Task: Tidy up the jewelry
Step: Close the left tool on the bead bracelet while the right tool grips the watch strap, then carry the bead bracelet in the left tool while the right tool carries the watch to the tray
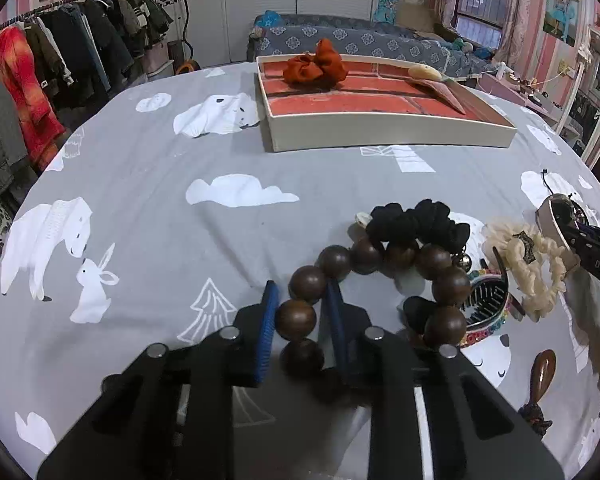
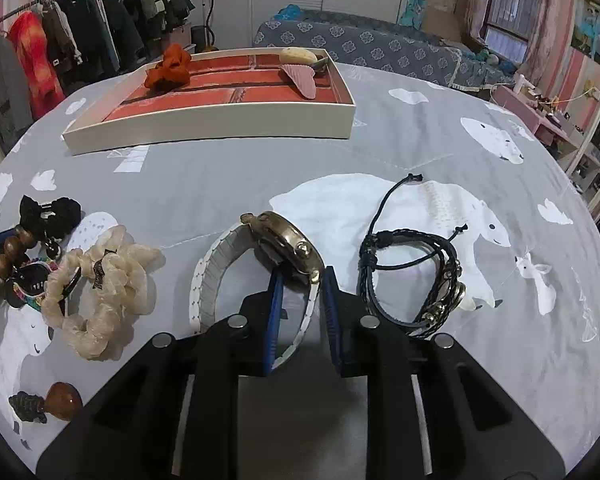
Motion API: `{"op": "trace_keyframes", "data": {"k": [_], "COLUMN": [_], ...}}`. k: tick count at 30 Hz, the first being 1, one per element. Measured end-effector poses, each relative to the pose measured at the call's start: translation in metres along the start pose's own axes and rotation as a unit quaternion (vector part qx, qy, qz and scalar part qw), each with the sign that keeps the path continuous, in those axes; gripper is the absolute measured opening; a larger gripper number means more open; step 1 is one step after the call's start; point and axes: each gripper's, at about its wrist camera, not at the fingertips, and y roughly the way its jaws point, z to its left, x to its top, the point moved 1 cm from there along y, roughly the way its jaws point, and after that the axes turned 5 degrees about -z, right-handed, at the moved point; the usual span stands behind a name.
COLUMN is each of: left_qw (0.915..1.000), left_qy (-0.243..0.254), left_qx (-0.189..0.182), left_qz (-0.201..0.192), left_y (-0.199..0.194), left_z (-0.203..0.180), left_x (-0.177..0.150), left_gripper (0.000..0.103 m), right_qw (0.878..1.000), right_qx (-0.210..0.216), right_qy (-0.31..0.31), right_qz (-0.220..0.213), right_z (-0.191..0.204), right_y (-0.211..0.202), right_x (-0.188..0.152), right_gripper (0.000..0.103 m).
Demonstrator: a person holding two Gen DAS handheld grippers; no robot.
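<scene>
While left gripper point(image 1: 302, 312) clamps wooden bead bracelet point(image 1: 380, 300) at lower centre of its view, right gripper point(image 2: 300, 300) grips white-strapped watch point(image 2: 260, 272) mid-frame; both on grey bedsheet point(image 1: 160, 200); tray point(image 1: 380, 136) upper centre holds orange scrunchie point(image 1: 316, 66)

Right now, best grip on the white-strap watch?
Take the watch by its white strap just below the case, coming from the near side and above. It lies on edge with the strap looped open, so one finger fits inside. The right gripper sits there now, fingers straddling that strap.
</scene>
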Motion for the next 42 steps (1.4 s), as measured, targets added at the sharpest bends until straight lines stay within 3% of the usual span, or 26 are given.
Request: {"op": "trace_keyframes", "data": {"k": [6,20,42], "left_qw": [0.9999,0.9989,0.9922], "left_qy": [0.013,-0.008,-0.020], "left_qx": [0.007,-0.004,-0.041], "left_qz": [-0.005,-0.046,-0.116], "left_y": [-0.004,-0.029,-0.076], "left_z": [-0.006,0.003,0.000], "left_x": [-0.002,-0.003,0.047], "left_gripper": [0.020,0.020,0.019], "right_qw": [1.000,0.999,0.998], "right_qx": [-0.001,0.019,0.030], "right_qy": [-0.003,-0.006,0.019], "right_qz": [0.001,-0.032,-0.060], "right_z": [0.002,0.005,-0.002], "right_y": [-0.004,-0.019,-0.026], "right_x": [-0.004,-0.004,0.018], "right_gripper": [0.020,0.011,0.011]}}
